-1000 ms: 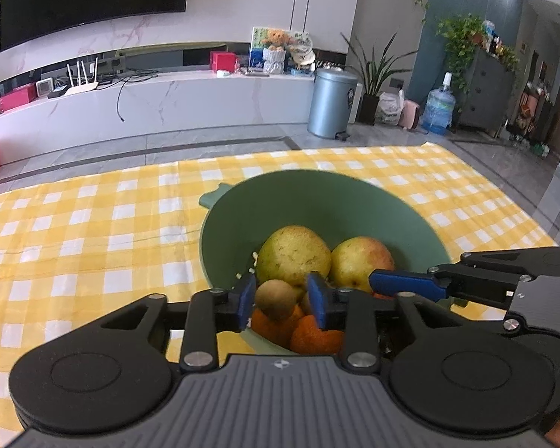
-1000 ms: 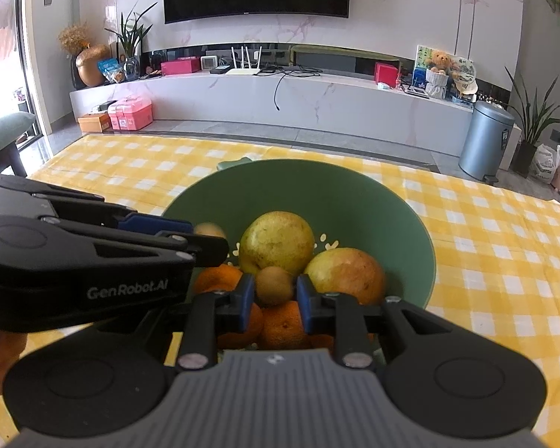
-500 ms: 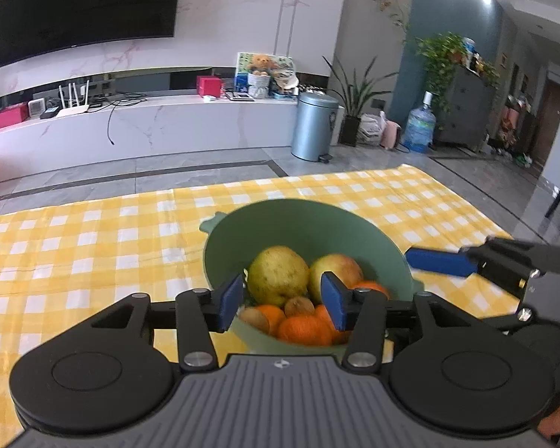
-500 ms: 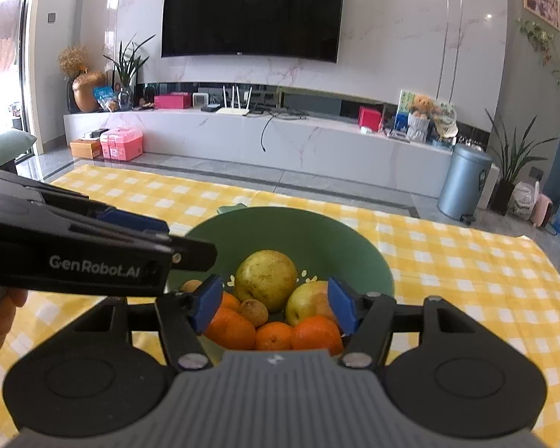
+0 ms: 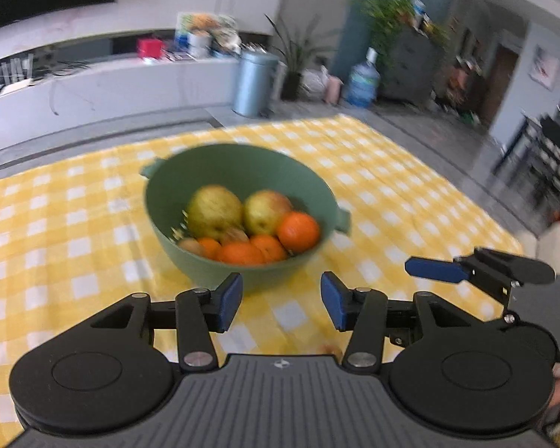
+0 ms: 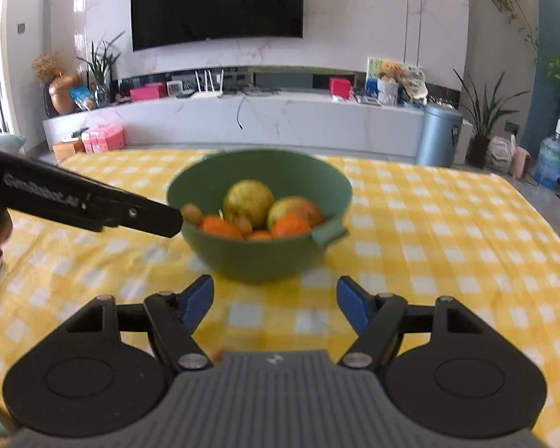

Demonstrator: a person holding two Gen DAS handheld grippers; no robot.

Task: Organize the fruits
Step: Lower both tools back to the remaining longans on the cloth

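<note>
Both sets of fingers are empty: left gripper (image 5: 280,300) parted, right gripper (image 6: 274,304) opening. Fruit sits piled in the green bowl (image 6: 259,257), mid-surface beyond them. Best retreat level, avoiding the rim.

green bowl (image 5: 239,171), pears (image 5: 214,211), oranges (image 5: 298,231) inside

Right tool (image 6: 274,304) opening, empty, near green fruit bowl (image 6: 259,257).

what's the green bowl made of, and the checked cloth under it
Bowl: likely matte plastic, given its uniform green, dull sheen and moulded tab handle. Cloth: looks like a soft woven or coated fabric, yellow-and-white check, lying with slight ripples; which one is unclear.
</note>
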